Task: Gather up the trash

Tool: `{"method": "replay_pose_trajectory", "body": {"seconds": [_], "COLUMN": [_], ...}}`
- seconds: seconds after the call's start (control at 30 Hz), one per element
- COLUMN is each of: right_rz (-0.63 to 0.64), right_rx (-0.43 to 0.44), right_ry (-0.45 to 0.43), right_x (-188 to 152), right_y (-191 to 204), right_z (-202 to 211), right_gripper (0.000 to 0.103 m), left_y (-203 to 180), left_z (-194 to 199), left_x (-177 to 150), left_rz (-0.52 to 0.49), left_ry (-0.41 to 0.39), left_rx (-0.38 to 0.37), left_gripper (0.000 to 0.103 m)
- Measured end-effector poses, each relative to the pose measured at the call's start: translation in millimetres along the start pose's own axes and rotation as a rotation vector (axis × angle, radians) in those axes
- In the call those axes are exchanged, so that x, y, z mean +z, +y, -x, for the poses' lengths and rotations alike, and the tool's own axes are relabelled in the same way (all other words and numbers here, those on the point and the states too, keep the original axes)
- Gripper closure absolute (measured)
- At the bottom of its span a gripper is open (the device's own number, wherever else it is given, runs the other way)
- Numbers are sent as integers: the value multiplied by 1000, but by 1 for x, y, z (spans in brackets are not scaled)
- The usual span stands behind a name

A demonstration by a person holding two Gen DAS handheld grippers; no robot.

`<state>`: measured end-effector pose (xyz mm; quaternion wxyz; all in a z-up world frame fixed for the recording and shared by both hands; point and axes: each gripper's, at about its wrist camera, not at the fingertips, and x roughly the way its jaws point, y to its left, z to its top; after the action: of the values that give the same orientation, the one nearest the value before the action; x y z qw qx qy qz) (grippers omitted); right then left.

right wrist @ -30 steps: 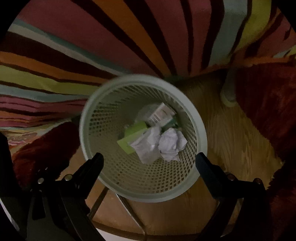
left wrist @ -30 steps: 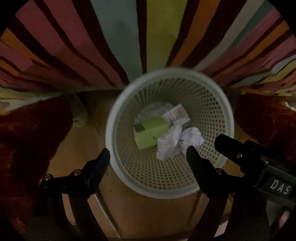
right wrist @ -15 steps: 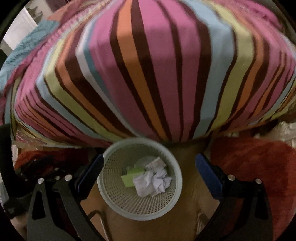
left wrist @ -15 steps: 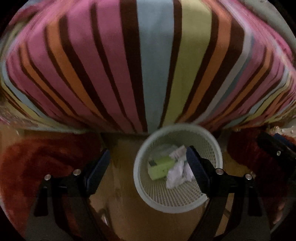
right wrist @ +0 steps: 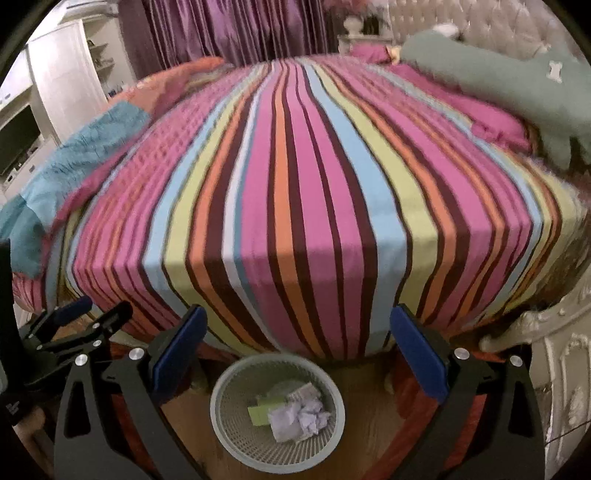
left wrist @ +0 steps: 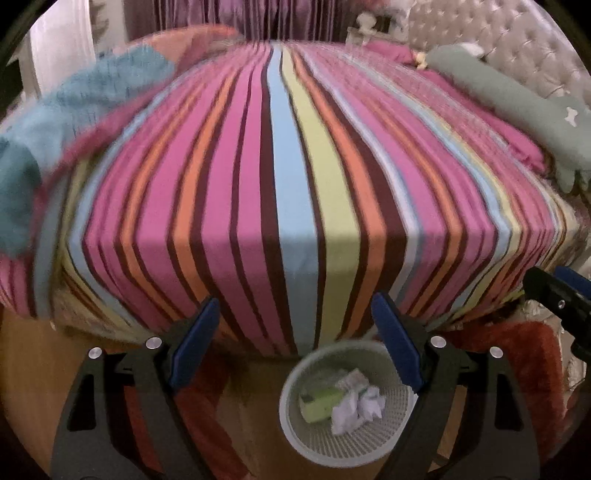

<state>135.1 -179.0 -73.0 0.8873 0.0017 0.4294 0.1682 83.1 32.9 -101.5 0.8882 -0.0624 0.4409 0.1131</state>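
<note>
Item: white perforated plastic wastebasket (right wrist: 277, 448) below both claws, holding crumpled white paper (right wrist: 299, 419). Paper likely light, soft; pinch mid-wad. Left claw (left wrist: 301, 345) and right claw (right wrist: 297, 349) both spread, empty.

Ahead of me lies a bed under a multicoloured striped cloth cover (left wrist: 295, 192), a grey-green pillow (right wrist: 517, 74) near its tufted headboard (left wrist: 517, 44), purple curtains (right wrist: 221, 29) behind.

Left claw's finger (left wrist: 402, 347) hides part of basket rim (left wrist: 291, 424).

The basket (right wrist: 277, 406) stands on the floor (right wrist: 365, 417) before the bed (right wrist: 295, 184), trash (right wrist: 295, 419) inside.
</note>
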Motion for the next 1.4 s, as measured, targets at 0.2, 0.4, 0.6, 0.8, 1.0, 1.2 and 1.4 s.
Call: {"method": "replay_pose_trajectory", "body": {"seconds": [0.2, 0.4, 0.6, 0.8, 1.0, 1.2, 1.4], "right_rz": [18, 50, 37, 21, 24, 27, 31], "right_rx": [14, 3, 1, -2, 0, -2, -7], "right_ry": [-69, -127, -144, -144, -141, -145, -141], "right_x": [17, 30, 39, 45, 49, 50, 51], "right_y": [9, 17, 16, 15, 18, 20, 21], "right_z": [25, 47, 54, 56, 56, 59, 59], "right_gripper": [8, 8, 8, 8, 8, 8, 8], "left_y": [-7, -14, -19, -20, -18, -16, -12], "left_z": [45, 76, 95, 103, 106, 107, 106], "left_x": [31, 51, 63, 69, 72, 73, 73], "left_rz": [-7, 0, -6, -15, -9, -4, 7], "left_ry": [-114, -174, -202, -226, -237, -237, -230], "left_rx": [-20, -33, -57, -57, -42, -28, -32], "left_gripper": [21, 21, 21, 21, 21, 21, 21]}}
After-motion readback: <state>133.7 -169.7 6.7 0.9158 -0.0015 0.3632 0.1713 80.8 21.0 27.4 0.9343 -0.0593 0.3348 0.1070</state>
